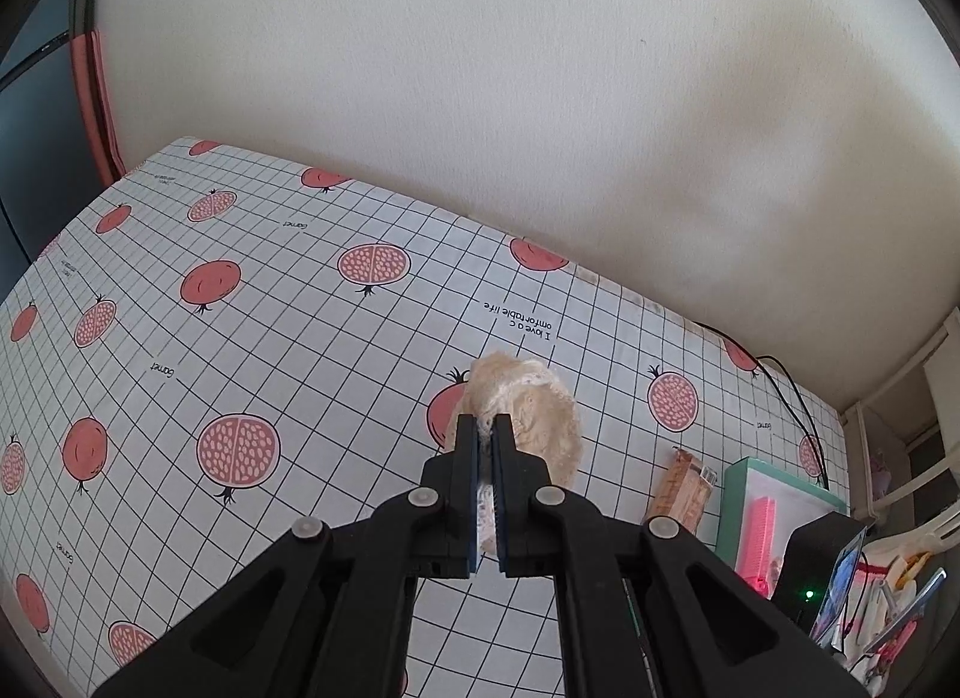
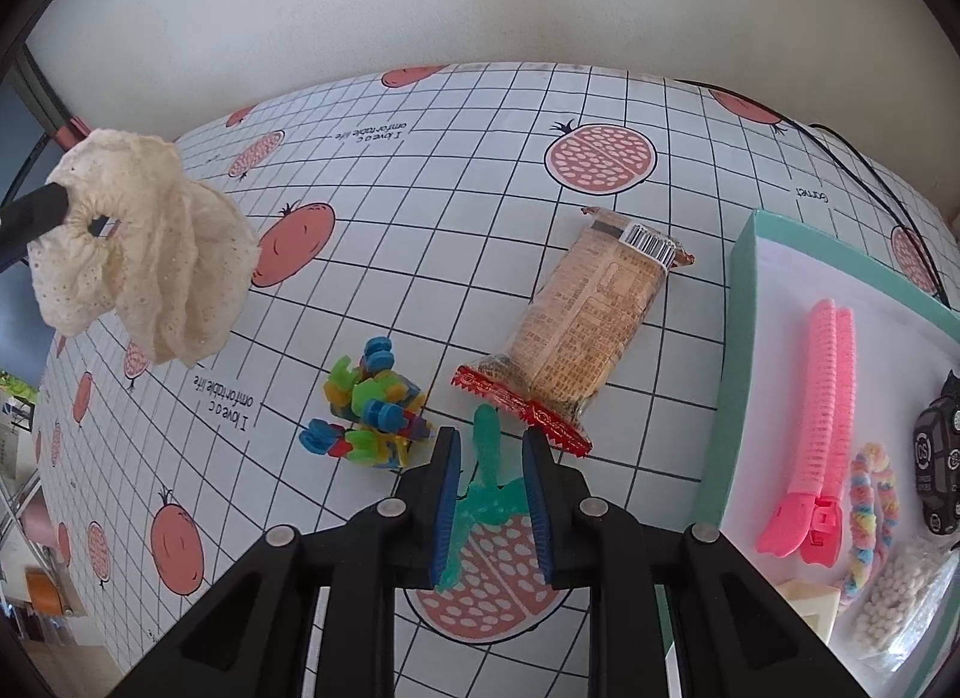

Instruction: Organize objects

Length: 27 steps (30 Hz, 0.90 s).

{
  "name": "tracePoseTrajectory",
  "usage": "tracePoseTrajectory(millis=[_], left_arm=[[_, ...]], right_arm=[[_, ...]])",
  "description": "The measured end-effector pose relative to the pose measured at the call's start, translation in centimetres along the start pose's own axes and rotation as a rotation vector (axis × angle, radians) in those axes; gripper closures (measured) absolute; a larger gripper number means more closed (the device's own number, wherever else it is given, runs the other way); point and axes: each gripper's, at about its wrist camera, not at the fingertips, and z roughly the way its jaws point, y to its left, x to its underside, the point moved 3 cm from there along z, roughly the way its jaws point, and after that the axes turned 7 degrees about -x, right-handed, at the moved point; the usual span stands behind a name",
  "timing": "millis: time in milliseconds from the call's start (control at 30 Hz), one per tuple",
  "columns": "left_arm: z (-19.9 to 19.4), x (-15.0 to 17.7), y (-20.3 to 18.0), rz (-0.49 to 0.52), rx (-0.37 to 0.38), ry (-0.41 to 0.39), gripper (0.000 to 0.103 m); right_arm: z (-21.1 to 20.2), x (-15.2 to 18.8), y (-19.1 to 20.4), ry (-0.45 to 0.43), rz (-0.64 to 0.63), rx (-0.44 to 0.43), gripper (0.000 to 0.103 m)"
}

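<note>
The teal box (image 2: 739, 338) already holds a pink clip (image 2: 822, 398) and small items, while the left claw (image 1: 486, 428) pinches the cream scrunchie (image 2: 150, 254) aloft, well left of the box, and the right claw (image 2: 492, 446) stands spread around a green toy (image 2: 489, 458) on the counter (image 2: 480, 188) beside it.

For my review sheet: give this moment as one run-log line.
left gripper: shut on cream lace scrunchie, lifted | right gripper: open around green toy on table | teal box: holds pink clip

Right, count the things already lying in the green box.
5 visible in the green box: a pink hair clip, a rainbow hair tie, a black watch, a bag of white beads, a cream block. The frame edge may hide more.
</note>
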Motion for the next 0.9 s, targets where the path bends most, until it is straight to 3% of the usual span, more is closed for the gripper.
tracePoseTrajectory(millis=[333, 433, 700, 900], left_arm=[[0.4, 0.2, -0.3, 0.001, -0.011, 0.005, 0.099], [0.6, 0.3, -0.3, 0.002, -0.013, 0.012, 0.099], [0.5, 0.1, -0.3, -0.001, -0.016, 0.010, 0.099], [-0.1, -0.3, -0.5, -0.009, -0.016, -0.010, 0.099]], right_arm=[[0.9, -0.2, 0.5, -0.003, -0.026, 0.039, 0.081], [1.1, -0.3, 0.7, -0.003, -0.043, 0.048, 0.093], [0.8, -0.3, 0.9, -0.006, -0.055, 0.022, 0.093], [-1.4, -0.9, 1.0, -0.055, -0.061, 0.006, 0.093]])
